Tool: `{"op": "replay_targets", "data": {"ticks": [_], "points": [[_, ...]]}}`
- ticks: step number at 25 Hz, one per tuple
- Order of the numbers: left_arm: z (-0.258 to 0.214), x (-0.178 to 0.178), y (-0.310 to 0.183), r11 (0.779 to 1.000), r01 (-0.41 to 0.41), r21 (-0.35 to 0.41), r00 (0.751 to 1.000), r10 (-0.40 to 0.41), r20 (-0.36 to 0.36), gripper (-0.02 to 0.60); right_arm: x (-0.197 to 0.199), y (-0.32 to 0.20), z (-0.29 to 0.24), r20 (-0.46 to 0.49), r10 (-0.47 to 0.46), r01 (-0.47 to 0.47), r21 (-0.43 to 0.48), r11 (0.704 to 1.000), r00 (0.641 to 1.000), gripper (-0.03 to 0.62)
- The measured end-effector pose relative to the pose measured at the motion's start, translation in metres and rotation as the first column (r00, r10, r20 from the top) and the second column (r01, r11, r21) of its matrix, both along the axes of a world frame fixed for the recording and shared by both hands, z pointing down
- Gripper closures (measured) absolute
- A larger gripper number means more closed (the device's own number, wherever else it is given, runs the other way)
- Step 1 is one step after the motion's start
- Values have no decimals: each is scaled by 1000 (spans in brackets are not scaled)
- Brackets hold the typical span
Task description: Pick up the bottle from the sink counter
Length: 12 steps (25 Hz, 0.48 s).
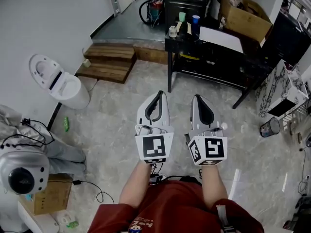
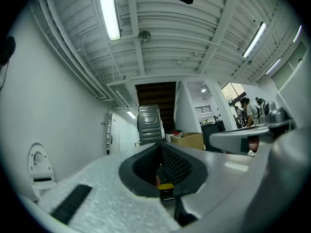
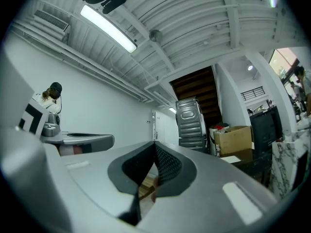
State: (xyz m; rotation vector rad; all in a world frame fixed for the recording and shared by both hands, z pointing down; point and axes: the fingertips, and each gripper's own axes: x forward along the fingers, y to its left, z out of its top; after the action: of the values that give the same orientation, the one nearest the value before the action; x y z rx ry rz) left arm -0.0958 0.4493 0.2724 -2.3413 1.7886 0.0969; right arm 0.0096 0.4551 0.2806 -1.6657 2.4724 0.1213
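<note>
No sink counter or bottle on one can be made out in any view. In the head view my left gripper and right gripper are held side by side above the marble floor, pointing toward a black table. Both are shut with nothing between the jaws. The left gripper view shows my left gripper with its tips together, aimed up at the room and ceiling. My right gripper looks the same in the right gripper view. A small pale jar, a green cup and a blue cup stand on the table.
A white toilet stands at the left by the wall, with wooden steps beyond it. A cardboard box sits on the table's right end. A marble-patterned panel and a small bin are at the right. A green item lies on the floor.
</note>
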Motion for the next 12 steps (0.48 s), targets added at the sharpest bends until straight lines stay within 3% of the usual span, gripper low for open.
{"op": "replay_targets", "data": {"ticks": [12], "points": [[21,-30,-10,999,-33,-36,999,33,-4,579,-38,-4,11,-24,2,-2,-7,1000,1000,592]]}}
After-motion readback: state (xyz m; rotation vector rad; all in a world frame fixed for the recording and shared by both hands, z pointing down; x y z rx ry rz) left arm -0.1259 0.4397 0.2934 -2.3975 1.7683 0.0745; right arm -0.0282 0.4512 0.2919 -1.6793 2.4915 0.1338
